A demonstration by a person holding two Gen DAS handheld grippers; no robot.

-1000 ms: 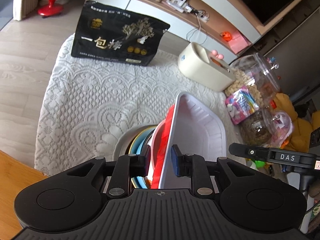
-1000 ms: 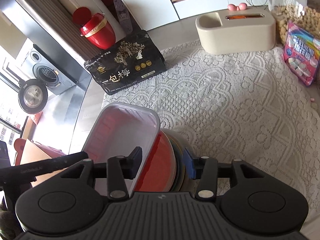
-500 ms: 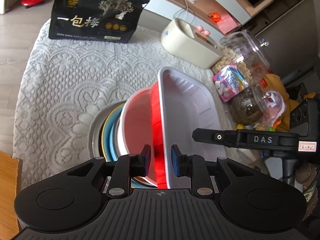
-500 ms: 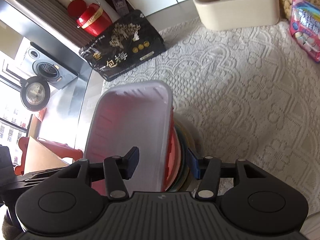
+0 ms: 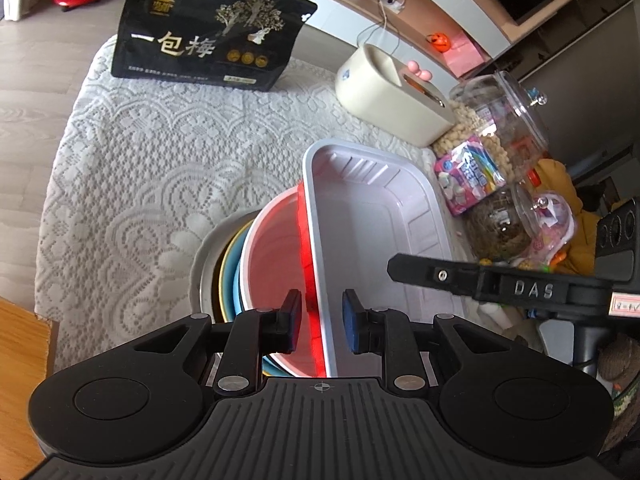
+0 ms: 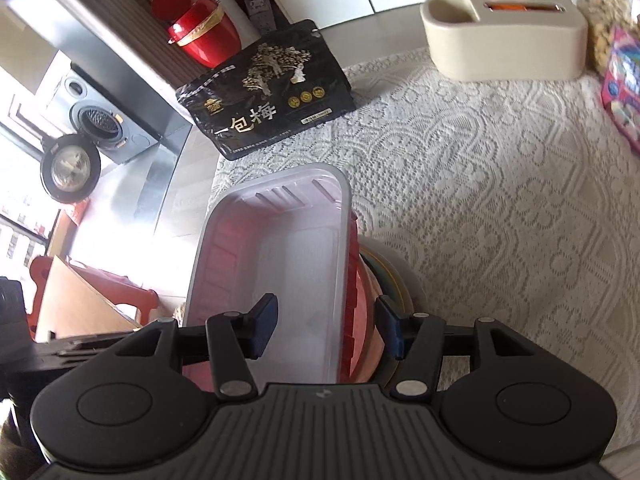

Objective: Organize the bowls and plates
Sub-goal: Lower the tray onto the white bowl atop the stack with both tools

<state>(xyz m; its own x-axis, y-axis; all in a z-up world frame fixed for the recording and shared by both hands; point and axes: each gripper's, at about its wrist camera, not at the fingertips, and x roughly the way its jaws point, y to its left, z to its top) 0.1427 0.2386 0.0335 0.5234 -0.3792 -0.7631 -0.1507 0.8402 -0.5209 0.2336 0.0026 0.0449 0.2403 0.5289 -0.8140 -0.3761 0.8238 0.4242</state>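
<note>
— Standing on edge at frame centre in the left wrist view, the tray [image 5: 376, 236] leans against the red bowl [image 5: 276, 248], which tops a stack [image 5: 224, 272] of round dishes: blue, yellow-rimmed, then a grey one at the bottom. All of it sits on the lace cloth [image 5: 152, 168].

— And the left gripper [image 5: 322, 320]?

— Its fingers straddle the lower rim of the tray and the red edge beside it. A gap shows on both sides, wider on the right pad, so they are parted and not pinching.

— What about the right gripper [image 6: 328, 326]?

— Spread wide. In its own view the tray [image 6: 276, 264] fills the lower centre, the left pad in front of its inside and the right pad beyond the bowl [image 6: 362, 292] and the stack [image 6: 396, 280]. No pad is seen touching anything.

— What lies further out?

— A black pouch [image 5: 208, 40] with gold print stands at upper left of the left view, a cream box [image 5: 392, 96] at upper right of centre, and jars [image 5: 504, 128] with a pink sweets pack [image 5: 468, 176] along the right edge. The right view shows the pouch [image 6: 268, 116] above centre, the box [image 6: 504, 36] at upper right, a red pot [image 6: 204, 36] at upper left and a washer [image 6: 104, 120] at far left.
</note>
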